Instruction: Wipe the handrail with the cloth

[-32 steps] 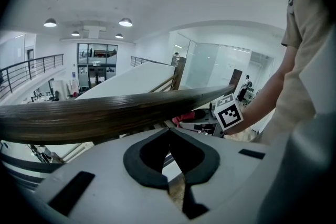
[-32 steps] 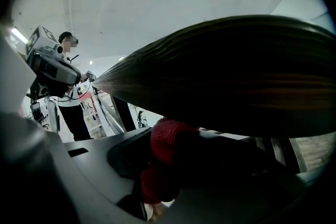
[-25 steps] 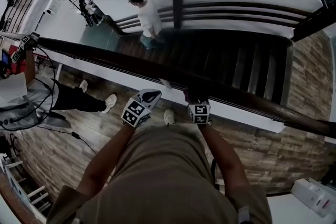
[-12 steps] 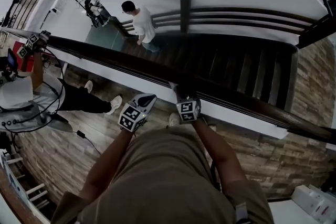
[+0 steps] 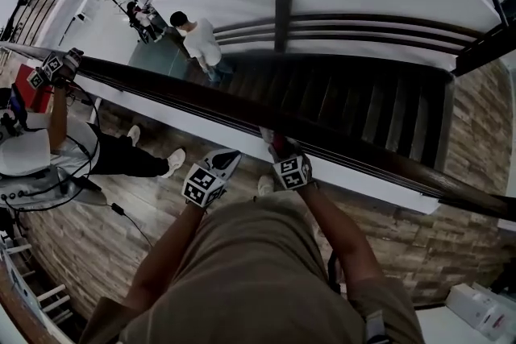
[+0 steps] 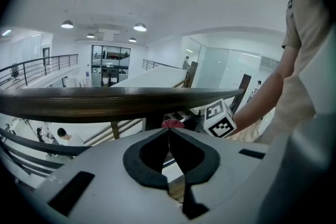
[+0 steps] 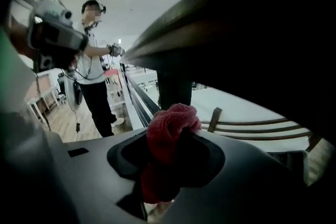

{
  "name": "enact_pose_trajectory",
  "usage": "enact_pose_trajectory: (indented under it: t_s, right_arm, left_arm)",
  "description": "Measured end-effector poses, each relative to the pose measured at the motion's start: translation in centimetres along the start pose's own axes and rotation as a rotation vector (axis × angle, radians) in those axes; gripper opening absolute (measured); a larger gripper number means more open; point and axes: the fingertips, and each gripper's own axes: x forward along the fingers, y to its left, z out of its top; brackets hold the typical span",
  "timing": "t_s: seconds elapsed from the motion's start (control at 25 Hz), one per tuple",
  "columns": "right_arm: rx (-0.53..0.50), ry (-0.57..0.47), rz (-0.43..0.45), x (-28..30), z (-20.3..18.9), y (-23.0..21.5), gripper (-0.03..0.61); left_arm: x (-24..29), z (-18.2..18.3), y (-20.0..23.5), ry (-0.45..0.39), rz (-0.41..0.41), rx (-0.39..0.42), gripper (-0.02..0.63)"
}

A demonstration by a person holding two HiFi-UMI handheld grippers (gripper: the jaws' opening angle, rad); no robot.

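Slid leftward along the dark wooden handrail (image 5: 177,93) since a second ago, both grippers. At the rail's near edge, right gripper (image 5: 276,145) partly closed, clamped on a bunched red cloth (image 7: 170,128). Just beside it and short of the rail, left gripper (image 6: 169,131) with jaws together, empty

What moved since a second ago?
The right gripper slid the red cloth a little leftward along the handrail. The left gripper shifted left too. The person on the stairs walked further left. Unchanged: the cloth stays clamped, and the left jaws stay shut and empty.
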Motion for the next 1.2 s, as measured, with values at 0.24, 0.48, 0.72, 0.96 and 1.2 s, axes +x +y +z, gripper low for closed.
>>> enact_pose_trajectory:
  t_s: [0.24,0.48,0.72,0.96,1.2]
  right_arm:
    - [0.074,-0.229,0.316,-10.5,8.1,3.9,0.141]
    - [-0.192,-0.231,0.370,-16.8,10.7,5.8,0.143]
    - [-0.642,-0.110,0.236,-19.1,8.2,6.5,0.143]
    - [-0.540,-0.156,0.191,-21.4,7.2,5.2,0.144]
    - [-0.253,-0.286,0.229,-25.1,8.9,2.8,0.153]
  left_arm:
    - [-0.2,4.0,-3.4,-0.120,-0.226,-0.063,0.027]
    - [1.2,8.4,-10.1,-0.216,-0.580,-0.184,0.289]
    - [4.1,7.9,-15.7,-0.072,-0.763,-0.311,0.292]
    - [5.6,8.0,-17.7,-0.058,-0.831,-0.394,0.208]
    - [6.3,11.3,-19.2,-0.112,-0.897,-0.655,0.171]
